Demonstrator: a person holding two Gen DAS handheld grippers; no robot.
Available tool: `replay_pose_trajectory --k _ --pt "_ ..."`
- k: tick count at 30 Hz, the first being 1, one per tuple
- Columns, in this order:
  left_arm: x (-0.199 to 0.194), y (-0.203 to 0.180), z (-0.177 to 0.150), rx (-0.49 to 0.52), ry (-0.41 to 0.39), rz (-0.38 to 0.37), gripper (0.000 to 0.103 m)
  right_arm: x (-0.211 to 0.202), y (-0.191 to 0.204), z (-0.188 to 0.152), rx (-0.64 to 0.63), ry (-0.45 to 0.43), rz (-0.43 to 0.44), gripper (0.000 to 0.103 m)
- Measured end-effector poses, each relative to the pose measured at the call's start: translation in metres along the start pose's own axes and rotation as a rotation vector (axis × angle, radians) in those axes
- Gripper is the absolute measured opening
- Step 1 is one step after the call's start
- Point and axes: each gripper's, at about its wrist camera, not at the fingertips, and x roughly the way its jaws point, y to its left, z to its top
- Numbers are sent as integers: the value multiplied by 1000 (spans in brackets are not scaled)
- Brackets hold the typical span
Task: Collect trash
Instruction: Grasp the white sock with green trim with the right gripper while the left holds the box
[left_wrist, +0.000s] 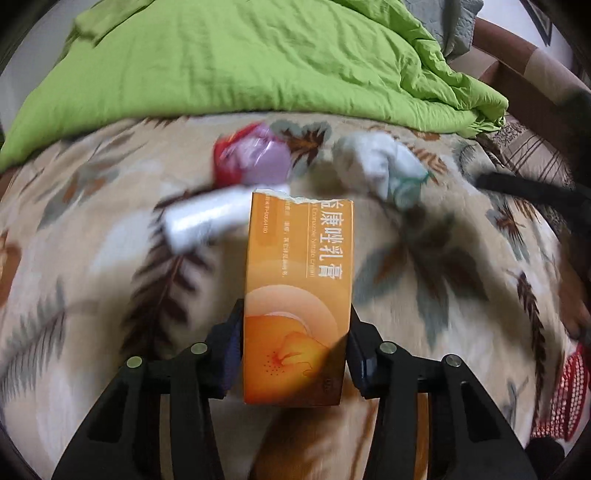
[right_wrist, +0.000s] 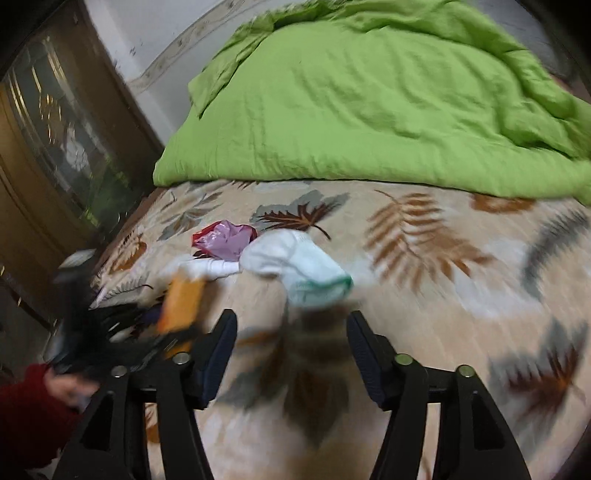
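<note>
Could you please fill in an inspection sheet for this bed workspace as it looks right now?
Surface: leaf-print blanket over the bed.
Job's things: orange box; white tube; purple-red wrapper; white crumpled bag.
Clutter: nothing seen.
Grippers: left gripper shut on the orange box; right gripper open, nothing between its pads.
Cables: nothing seen.
Surroundings: green duvet bunched behind; wooden cabinet beside the bed.

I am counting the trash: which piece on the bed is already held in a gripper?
The orange box, between the left gripper pads; the other pieces lie loose on the blanket.
</note>
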Motion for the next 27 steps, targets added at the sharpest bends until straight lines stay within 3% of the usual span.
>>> replay_pose_trajectory --k 5,11,12,13,14,16,17,23,27 --pt "-10 7 -12 -25 -23 -3 46 47 -12 23 -19 6 -5 68" --pt "11 9 -4 -54 -21 2 46 81 -2 30 -56 63 32 68" --pt "12 7 -1 -49 -31 9 46 85 3 28 -67 77 20 62" --pt "14 7 1 -50 -34 13 46 88 8 26 -77 81 14 45" --pt "15 7 3 -57 -36 15 46 88 13 23 -85 80 9 37" --pt "16 8 5 -72 -48 21 46 82 20 18 -74 40 -23 20" --pt "16 8 4 -74 -50 32 45 79 23 17 -64 29 -21 17" --pt "-9 3 -4 -80 -104 71 45 31 46 -6 -28 -52 -60 14" --pt "-43 -7 -12 -84 -180 115 45 -9 68 -30 8 -95 -65 14"
